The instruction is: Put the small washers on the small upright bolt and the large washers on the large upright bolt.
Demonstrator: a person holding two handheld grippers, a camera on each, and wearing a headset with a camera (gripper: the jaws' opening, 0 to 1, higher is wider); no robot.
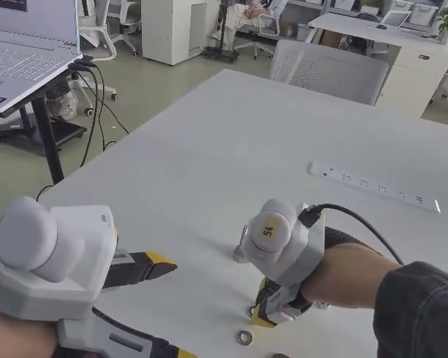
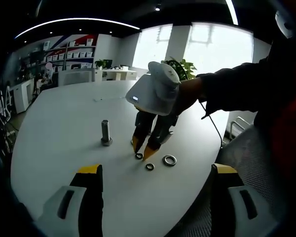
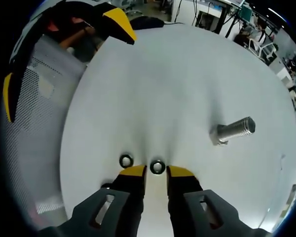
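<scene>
Right tool point(image 3: 157, 171) (parted) at washer point(image 3: 157, 166).

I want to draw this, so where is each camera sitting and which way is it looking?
Head view: on the person's head, facing forward and down at the table; shows left gripper, right gripper, a sleeve.
Left gripper view: on the left gripper, facing along its wide-open jaws at the right gripper and upright bolt.
Right gripper view: on the right gripper, facing down along its jaws at a washer by their tips.
Shared: both gripper views show the bolt, and each other's gripper.
</scene>
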